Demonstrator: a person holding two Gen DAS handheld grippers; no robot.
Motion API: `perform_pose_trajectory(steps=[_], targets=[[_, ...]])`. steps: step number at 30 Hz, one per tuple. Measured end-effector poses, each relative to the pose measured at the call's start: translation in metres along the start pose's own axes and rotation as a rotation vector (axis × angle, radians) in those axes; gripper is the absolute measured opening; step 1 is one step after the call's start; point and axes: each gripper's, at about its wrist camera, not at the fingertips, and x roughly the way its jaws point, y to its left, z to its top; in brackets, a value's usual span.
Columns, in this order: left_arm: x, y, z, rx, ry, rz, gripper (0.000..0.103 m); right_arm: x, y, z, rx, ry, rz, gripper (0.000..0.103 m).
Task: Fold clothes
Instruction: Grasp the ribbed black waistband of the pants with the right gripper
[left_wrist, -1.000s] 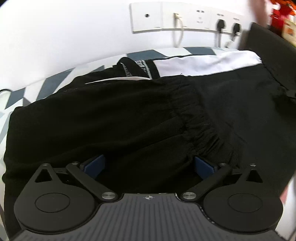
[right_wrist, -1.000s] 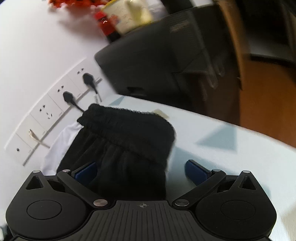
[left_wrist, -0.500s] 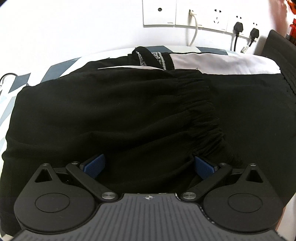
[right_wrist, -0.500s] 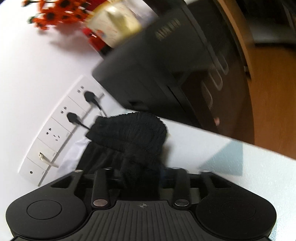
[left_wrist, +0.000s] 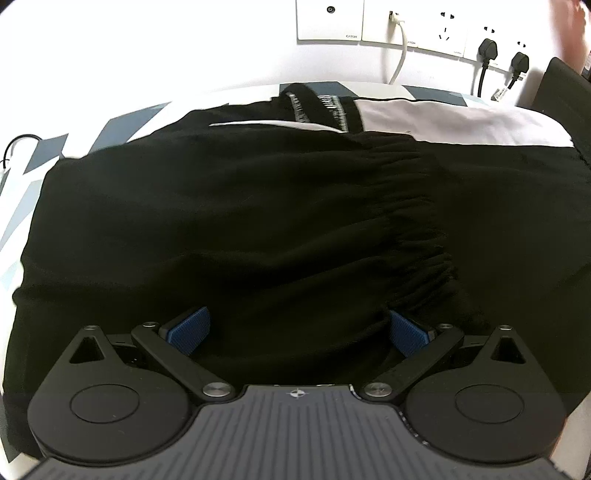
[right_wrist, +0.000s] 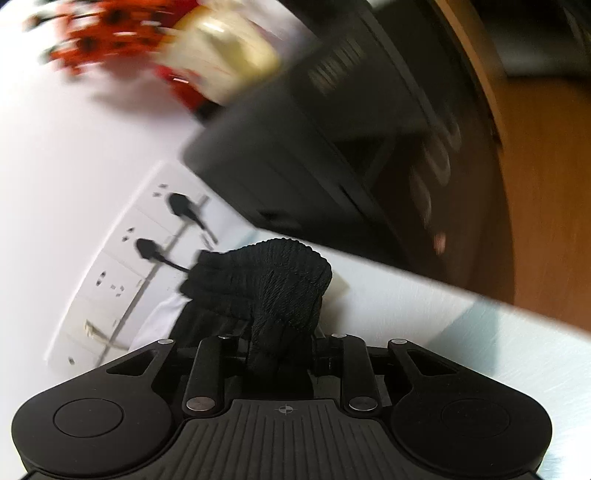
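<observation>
While bunched, black waistband (right_wrist: 266, 280) seemingly pinched | right tongs (right_wrist: 280, 354) just closing.

White wall sockets (left_wrist: 406, 22) with two black plugs (left_wrist: 487, 48), white cable (left_wrist: 400, 55), black appliance (right_wrist: 332, 147), blurred orange flowers (right_wrist: 99, 40), patterned tabletop (left_wrist: 122, 122).

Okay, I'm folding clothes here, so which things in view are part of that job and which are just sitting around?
Part of the job:
- black fabric garment with gathered elastic waistband
- white and black garment behind it
- left gripper, open over the black cloth
- right gripper, which has just been closing, clamped on the ribbed waistband

Just lying about:
- white wall sockets
- black plugs
- orange flowers
- black box-shaped appliance
</observation>
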Motion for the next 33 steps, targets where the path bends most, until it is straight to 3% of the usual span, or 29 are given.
perform_pose_trajectory(steps=[2, 4, 7, 12, 14, 16, 19, 23, 28, 33], targets=[[0.0, 0.001, -0.002, -0.002, -0.003, -0.002, 0.103, -0.009, -0.002, -0.003, -0.001, -0.01, -0.001, 0.024], [-0.001, 0.001, -0.003, -0.007, -0.006, -0.005, 0.103, -0.004, -0.012, 0.0, 0.044, 0.028, -0.013, 0.036], [-0.003, 0.003, -0.005, -0.008, -0.007, -0.01, 0.103, 0.01, -0.024, 0.007, 0.12, 0.108, -0.035, 0.042], [-0.005, 0.004, -0.005, -0.005, -0.007, -0.008, 0.103, 0.02, -0.019, 0.007, 0.089, 0.098, -0.002, 0.054], [-0.005, 0.003, -0.004, 0.001, -0.007, -0.006, 0.103, 0.026, -0.013, 0.003, 0.065, 0.088, 0.01, 0.054], [-0.002, 0.001, -0.002, 0.013, -0.009, 0.0, 0.103, 0.034, -0.005, 0.001, 0.038, 0.088, -0.001, 0.04], [0.003, -0.002, 0.002, 0.01, -0.007, 0.0, 0.103, 0.043, -0.003, 0.004, 0.059, 0.1, -0.005, 0.031], [0.005, -0.001, 0.003, 0.007, -0.007, -0.009, 0.103, 0.045, -0.008, 0.007, 0.08, 0.113, 0.005, 0.029], [0.004, 0.0, 0.002, 0.01, -0.008, -0.019, 0.103, 0.047, -0.013, 0.009, 0.11, 0.114, 0.015, 0.036], [0.006, 0.0, 0.004, 0.017, -0.009, -0.027, 0.103, 0.051, 0.002, 0.008, -0.006, 0.092, -0.027, 0.028]])
